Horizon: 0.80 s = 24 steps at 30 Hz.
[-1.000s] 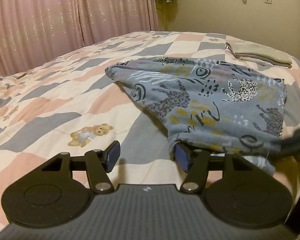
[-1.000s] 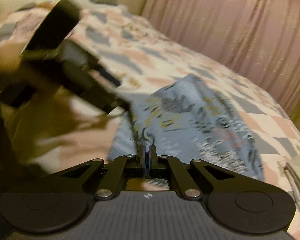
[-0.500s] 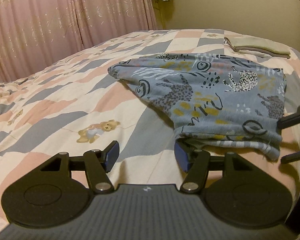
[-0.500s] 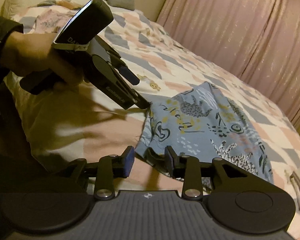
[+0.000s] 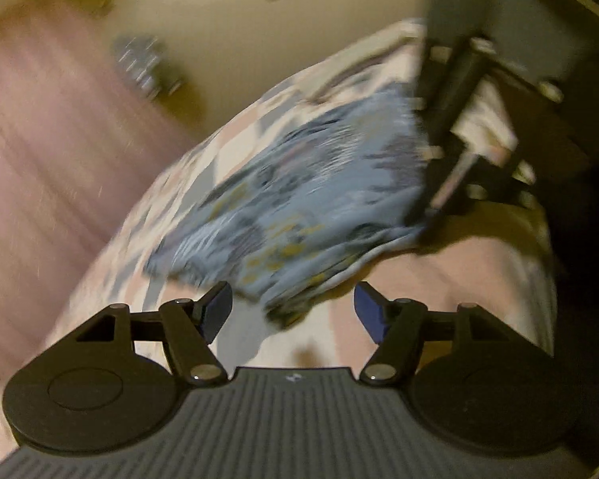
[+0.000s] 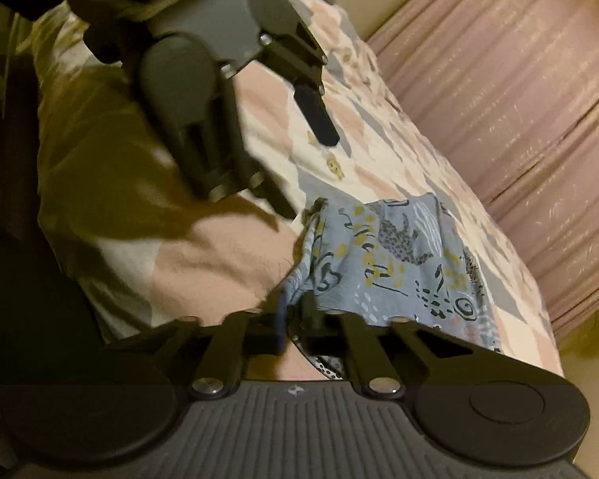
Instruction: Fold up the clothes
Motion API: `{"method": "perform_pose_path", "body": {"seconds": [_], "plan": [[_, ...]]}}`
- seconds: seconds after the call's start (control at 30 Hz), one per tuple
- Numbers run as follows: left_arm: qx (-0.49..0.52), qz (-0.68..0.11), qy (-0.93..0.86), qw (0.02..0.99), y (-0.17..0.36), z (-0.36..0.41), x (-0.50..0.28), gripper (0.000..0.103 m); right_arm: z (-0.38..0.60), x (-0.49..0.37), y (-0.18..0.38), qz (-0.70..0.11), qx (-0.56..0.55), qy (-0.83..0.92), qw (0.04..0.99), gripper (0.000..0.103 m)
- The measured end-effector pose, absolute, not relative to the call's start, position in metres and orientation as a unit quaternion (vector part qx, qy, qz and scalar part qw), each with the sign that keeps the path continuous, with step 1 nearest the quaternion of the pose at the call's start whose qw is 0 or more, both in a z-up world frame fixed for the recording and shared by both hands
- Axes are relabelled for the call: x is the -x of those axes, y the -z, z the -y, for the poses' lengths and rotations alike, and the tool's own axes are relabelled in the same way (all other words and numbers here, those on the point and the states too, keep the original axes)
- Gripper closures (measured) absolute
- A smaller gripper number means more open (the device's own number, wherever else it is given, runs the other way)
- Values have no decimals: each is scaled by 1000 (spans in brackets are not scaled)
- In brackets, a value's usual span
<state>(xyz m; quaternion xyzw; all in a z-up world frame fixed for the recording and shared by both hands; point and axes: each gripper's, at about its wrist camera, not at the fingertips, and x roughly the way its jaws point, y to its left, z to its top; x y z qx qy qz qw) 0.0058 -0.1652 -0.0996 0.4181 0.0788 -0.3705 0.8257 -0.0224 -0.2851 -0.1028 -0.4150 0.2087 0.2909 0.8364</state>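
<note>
A blue-grey garment with a leopard print (image 5: 307, 195) lies folded on the patchwork bed; it also shows in the right wrist view (image 6: 395, 263). My left gripper (image 5: 293, 313) is open, its blue pads on either side of the garment's near corner, nothing held. It also shows in the right wrist view (image 6: 299, 167), open above the garment's left edge. My right gripper (image 6: 295, 319) is nearly closed around the garment's near edge, with cloth between the fingers. It appears blurred in the left wrist view (image 5: 459, 127) at the garment's right edge.
The bed has a pink, grey and cream patchwork cover (image 6: 359, 127). Pink curtains (image 6: 519, 99) hang along its far side. The bed's near edge drops into dark shadow (image 6: 28, 299). The left wrist view is motion-blurred and tilted.
My left gripper has swung and tilted over the garment's corner, still open. My right gripper has narrowed from open onto the garment's near edge.
</note>
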Motion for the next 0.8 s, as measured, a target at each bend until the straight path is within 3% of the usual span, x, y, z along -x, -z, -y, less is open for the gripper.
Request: {"method": "perform_pose_path", "body": {"seconds": [0.23, 0.3, 0.4, 0.47, 0.57, 0.7, 0.8], "plan": [[-495, -17, 407, 767, 115, 195, 6, 40, 286, 23, 90, -203, 377, -295, 854, 100], [-499, -15, 412, 762, 117, 200, 5, 45, 288, 23, 85, -199, 369, -293, 859, 100], [-495, -23, 417, 762, 118, 204, 1, 64, 288, 23, 80, -194, 366, -292, 862, 100], [-492, -28, 421, 762, 118, 207, -2, 82, 289, 23, 81, -195, 362, -293, 863, 100], [-488, -36, 426, 761, 119, 212, -6, 94, 293, 22, 80, -198, 348, -293, 868, 100], [-478, -47, 433, 763, 119, 217, -11, 100, 311, 27, 78, -198, 333, -274, 880, 71], [-434, -60, 436, 786, 111, 212, -15, 101, 331, 24, 87, -221, 337, -247, 881, 69]]}}
